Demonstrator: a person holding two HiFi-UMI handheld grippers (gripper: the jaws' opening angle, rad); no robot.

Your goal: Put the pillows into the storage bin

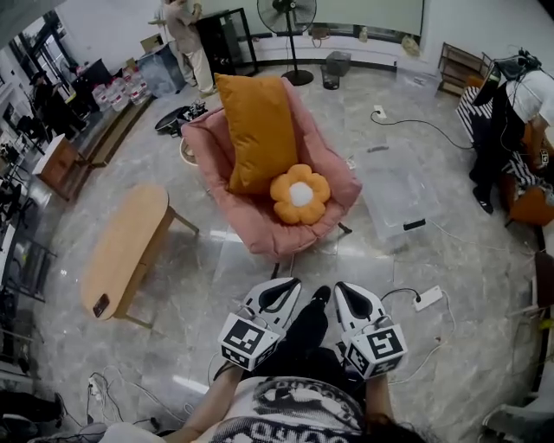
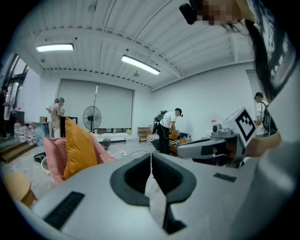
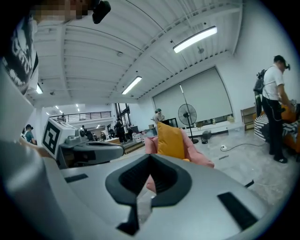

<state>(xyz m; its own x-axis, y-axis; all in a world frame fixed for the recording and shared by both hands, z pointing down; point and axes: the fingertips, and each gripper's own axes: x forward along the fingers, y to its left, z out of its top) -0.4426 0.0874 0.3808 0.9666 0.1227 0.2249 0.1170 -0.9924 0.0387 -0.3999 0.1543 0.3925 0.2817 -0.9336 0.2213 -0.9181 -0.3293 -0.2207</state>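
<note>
Two pillows, both on the pink armchair (image 1: 204, 143) at upper centre of the head view.

1. Orange pillow (image 1: 256, 131): large, rectangular, propped upright against the chair back. Judged light, soft and bulky; likely to sag and fold when lifted. Best hold: a pinch of fabric at an upper corner or along the top edge, which stands free.
2. Flower pillow (image 1: 299, 195): small, round, orange petals with a white centre, on the seat and leaning on the lower right of the orange pillow. Judged very light and squashy. Best hold: one petal at the rim.

Storage bin (image 1: 398, 189): clear plastic, on the floor just right of the armchair. Whether a lid is on it cannot be told.

Left gripper (image 1: 290, 284): bottom centre of the head view, well apart from the chair, jaws closed together on nothing. Its own view shows the seam closed.
Right gripper (image 1: 344, 287): just beside the left one, jaws likewise closed and empty. Both would need to open before any grasp.

Surroundings: oval wooden tabletop (image 1: 125, 238) at left of frame with a small dark item (image 1: 101, 304) near its lower end. White power strip (image 1: 428, 298) and cables lie on the marble floor at lower right. Standing fan (image 1: 287, 13) at top centre. Other people at the upper left and right edges.
</note>
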